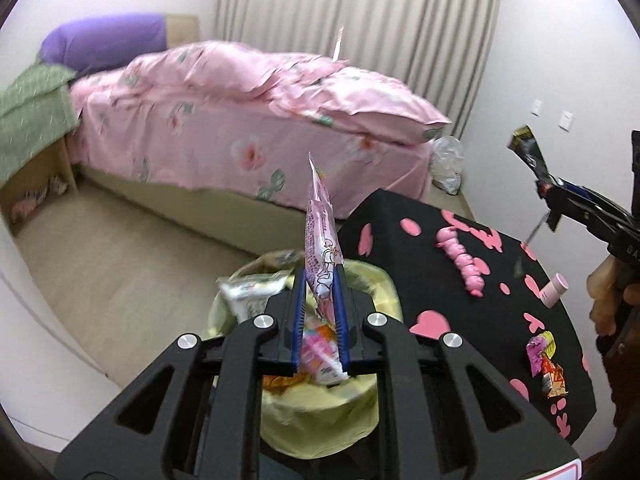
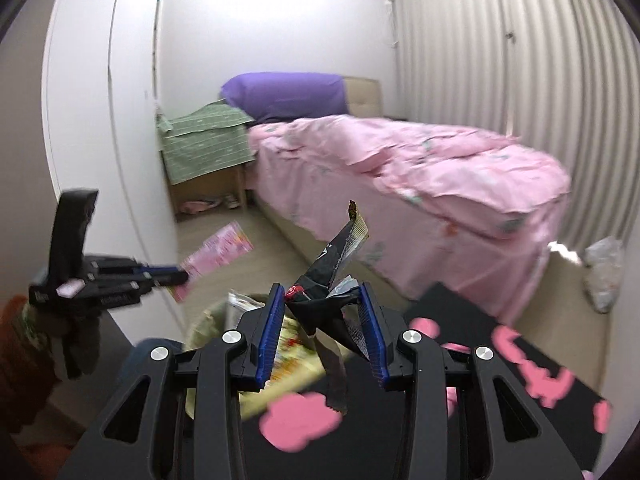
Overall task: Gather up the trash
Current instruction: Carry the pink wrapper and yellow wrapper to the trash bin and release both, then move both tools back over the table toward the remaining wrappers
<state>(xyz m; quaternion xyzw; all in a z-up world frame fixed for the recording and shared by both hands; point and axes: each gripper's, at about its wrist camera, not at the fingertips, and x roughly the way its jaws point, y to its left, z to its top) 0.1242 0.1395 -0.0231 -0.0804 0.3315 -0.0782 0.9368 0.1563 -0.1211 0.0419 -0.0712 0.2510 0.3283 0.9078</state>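
My left gripper point(image 1: 320, 276) is shut on a pink snack wrapper point(image 1: 322, 236) and holds it upright over a bin with a yellow liner point(image 1: 320, 396) that holds several wrappers. My right gripper point(image 2: 322, 296) is shut on a crumpled black wrapper point(image 2: 340, 248), above the edge of the black table with pink blossoms point(image 2: 460, 432), with the bin point(image 2: 208, 320) below left. The right gripper point(image 1: 548, 190) with its black wrapper point(image 1: 528, 148) shows at the right of the left wrist view. The left gripper point(image 2: 180, 276) with the pink wrapper point(image 2: 218, 252) shows at the left of the right wrist view.
On the black table point(image 1: 440, 288) lie a pink toy point(image 1: 460, 260), a small pink bottle point(image 1: 554, 288) and some colourful wrappers point(image 1: 546, 356). A bed with a pink cover point(image 1: 240, 120) stands behind. A white plastic bag point(image 1: 448, 164) lies by the wall.
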